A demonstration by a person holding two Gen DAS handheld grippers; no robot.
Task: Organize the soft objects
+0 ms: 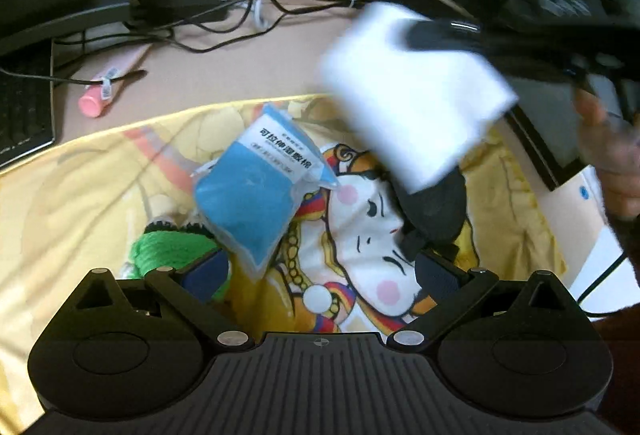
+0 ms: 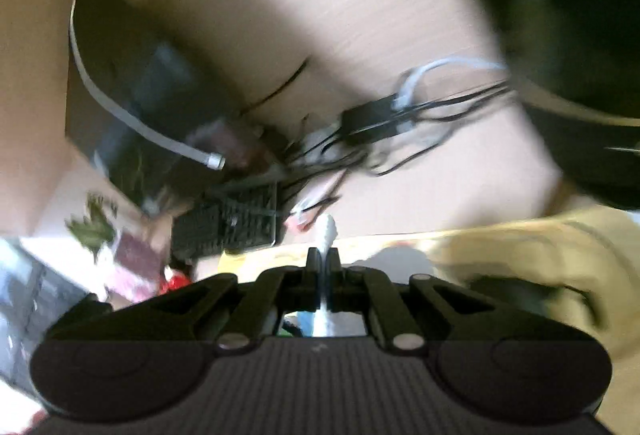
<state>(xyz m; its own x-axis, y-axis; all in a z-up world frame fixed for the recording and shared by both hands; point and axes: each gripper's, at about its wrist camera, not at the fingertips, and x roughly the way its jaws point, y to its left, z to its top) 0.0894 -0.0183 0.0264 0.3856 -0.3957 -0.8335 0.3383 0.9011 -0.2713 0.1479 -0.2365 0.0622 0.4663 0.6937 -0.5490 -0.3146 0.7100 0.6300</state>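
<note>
The right gripper (image 2: pixel 322 260) is closed on a white, probably soft, pad (image 1: pixel 412 91); the left gripper (image 1: pixel 322 271) stands wide above the yellow cloth (image 1: pixel 80 187).

left gripper (image 1: pixel 322 269) open, empty | blue packet (image 1: pixel 256 191) just ahead — white pad (image 1: pixel 412 95) pinched in right gripper (image 1: pixel 436 35), beyond

A white pad (image 1: pixel 416 91), soft and squarish, hangs blurred in the air above the far right of the yellow cartoon cloth (image 1: pixel 100 187), pinched at its upper edge by the right gripper (image 2: pixel 323 259); from that gripper's own view it shows only as a thin white edge between the closed fingers. A blue pack (image 1: pixel 256 195) in clear wrap with a white printed label lies tilted near the cloth's middle. Just left of it sits a green knit thing (image 1: pixel 168 251). A black fabric piece (image 1: pixel 434 209) lies on the cloth under the pad.
</note>
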